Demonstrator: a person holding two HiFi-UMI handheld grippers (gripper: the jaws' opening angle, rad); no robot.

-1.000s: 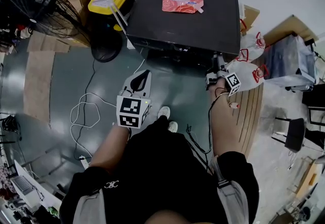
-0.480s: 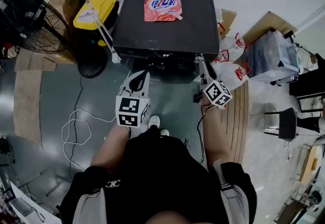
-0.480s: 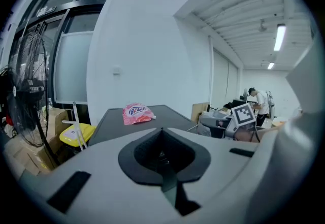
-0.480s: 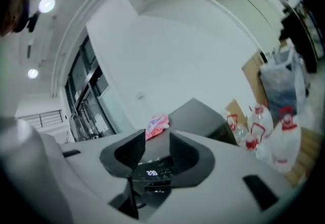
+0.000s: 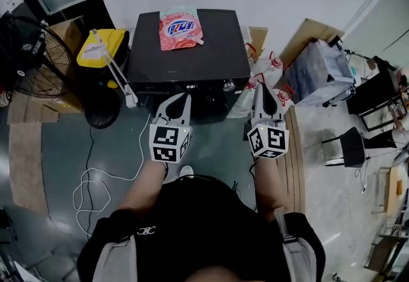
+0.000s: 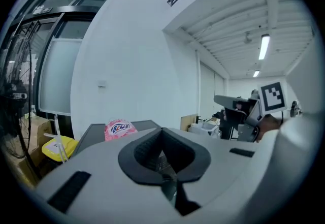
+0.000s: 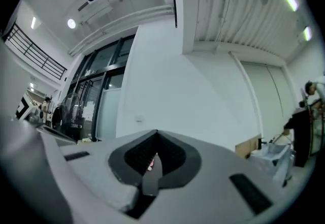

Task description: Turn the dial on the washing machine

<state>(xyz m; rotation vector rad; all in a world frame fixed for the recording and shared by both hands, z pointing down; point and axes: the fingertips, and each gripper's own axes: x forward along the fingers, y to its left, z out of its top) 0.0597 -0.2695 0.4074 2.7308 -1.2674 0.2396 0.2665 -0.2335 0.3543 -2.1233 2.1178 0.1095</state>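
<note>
**Dial lies just left of the right gripper; both grippers shut**

The washer (image 5: 185, 50) stands against the wall with a pouch (image 5: 179, 27) on its lid; the dial (image 5: 228, 86) shows as a small silver knob at the right end of the front panel, facing the person. The right gripper (image 5: 260, 87) is the nearer; its tips hang just right of the dial, by the washer's right front corner; its long axis runs on toward the wall, past the dial rather than at it; its own view holds only wall and ceiling, so I judge it aimed above the panel. Its jaws have just been closing and now meet with nothing between them. The left gripper (image 5: 185, 98) faces the middle of the panel, farther from the dial; its jaws are together and empty too. The dial's setting is too small to read; the scene fits a gripper about to go to the dial, or one just come off it.
</note>
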